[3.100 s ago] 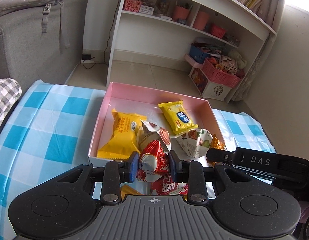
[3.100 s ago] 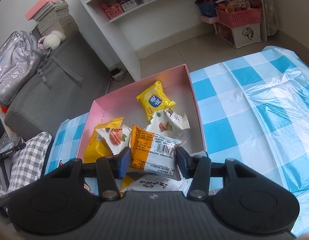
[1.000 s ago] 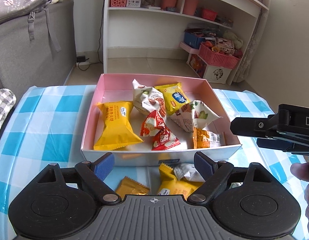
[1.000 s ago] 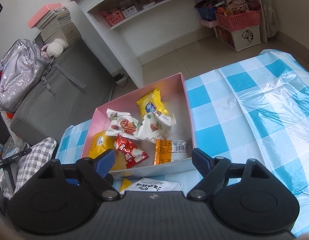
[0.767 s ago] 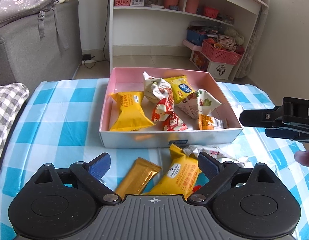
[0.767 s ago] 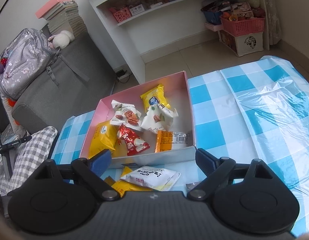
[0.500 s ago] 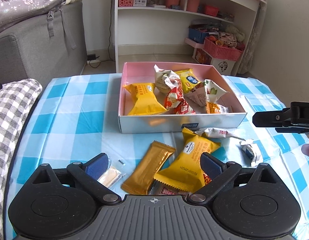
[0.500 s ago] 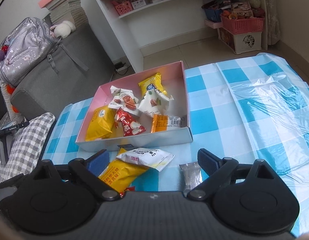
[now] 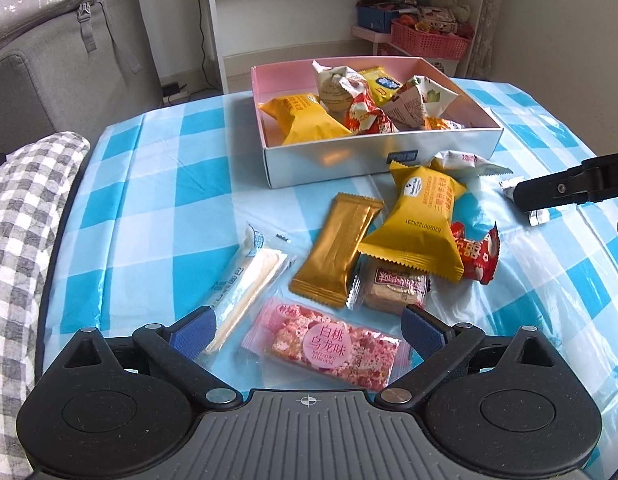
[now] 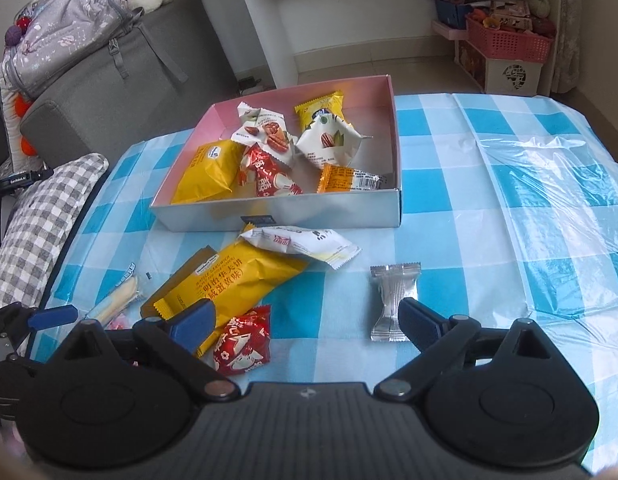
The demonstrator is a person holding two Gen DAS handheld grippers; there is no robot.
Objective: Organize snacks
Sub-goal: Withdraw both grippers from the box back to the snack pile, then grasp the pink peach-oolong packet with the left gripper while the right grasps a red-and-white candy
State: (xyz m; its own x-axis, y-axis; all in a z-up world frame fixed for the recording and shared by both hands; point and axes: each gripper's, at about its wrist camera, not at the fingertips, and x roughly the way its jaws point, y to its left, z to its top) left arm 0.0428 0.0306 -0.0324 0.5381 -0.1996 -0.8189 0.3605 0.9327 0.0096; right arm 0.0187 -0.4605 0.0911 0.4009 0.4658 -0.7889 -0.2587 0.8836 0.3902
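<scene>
A pink-lined box (image 9: 389, 160) (image 10: 293, 216) holds several snack packs on the blue checked tablecloth. In front of it lie loose snacks: a pink bar (image 9: 325, 346), a gold bar (image 9: 337, 248), a yellow pack (image 9: 419, 224) (image 10: 233, 276), a white stick pack (image 9: 245, 276), a red pack (image 10: 243, 340) and a silver pack (image 10: 393, 300). My left gripper (image 9: 307, 326) is open and empty, just above the pink bar. My right gripper (image 10: 305, 318) is open and empty, between the red and silver packs; it shows at the right edge of the left wrist view (image 9: 569, 188).
A grey checked cushion (image 9: 17, 216) lies at the table's left edge. A grey sofa with a backpack (image 10: 69, 20) stands behind. A white shelf (image 9: 349, 0) and pink baskets (image 10: 509, 40) stand on the floor beyond the table. Crinkled clear plastic (image 10: 549, 168) covers the right side.
Both grippers let go of their snacks into the box, opened wide and drew back towards me. The loose snacks in front of the box have come into view.
</scene>
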